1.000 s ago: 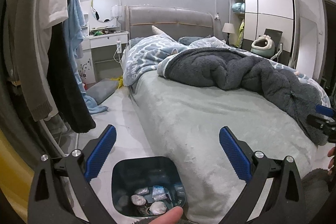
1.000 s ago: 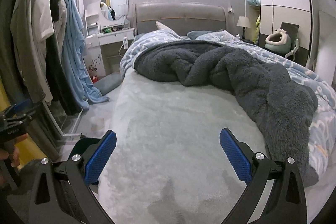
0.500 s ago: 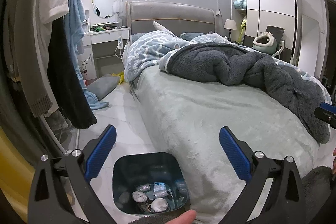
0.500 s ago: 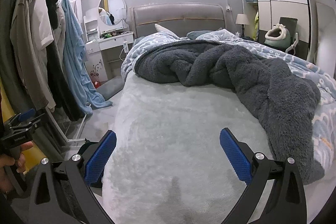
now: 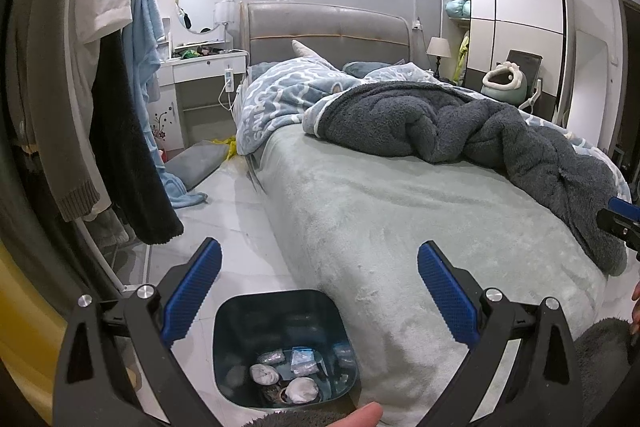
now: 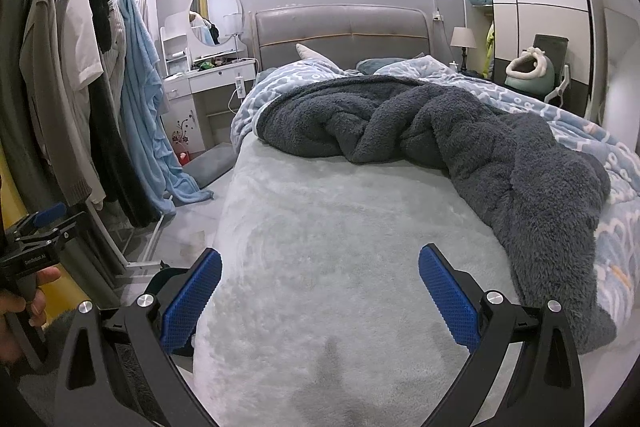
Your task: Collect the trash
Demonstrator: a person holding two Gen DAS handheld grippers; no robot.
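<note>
Grey walls, padded headboard (image 6: 340, 31), white wardrobe (image 6: 536, 15), round mirror (image 6: 215, 15), perhaps tiled floor (image 5: 236, 227)

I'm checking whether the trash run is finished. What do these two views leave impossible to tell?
- Trash bin, left wrist view: its near rim is cut off by a fingertip and the frame edge; items at the bottom are too small to identify.
- Right wrist view: the bin hides behind the right gripper finger.
- Floor beyond the bed: hidden by the mattress and dark blanket.
</note>
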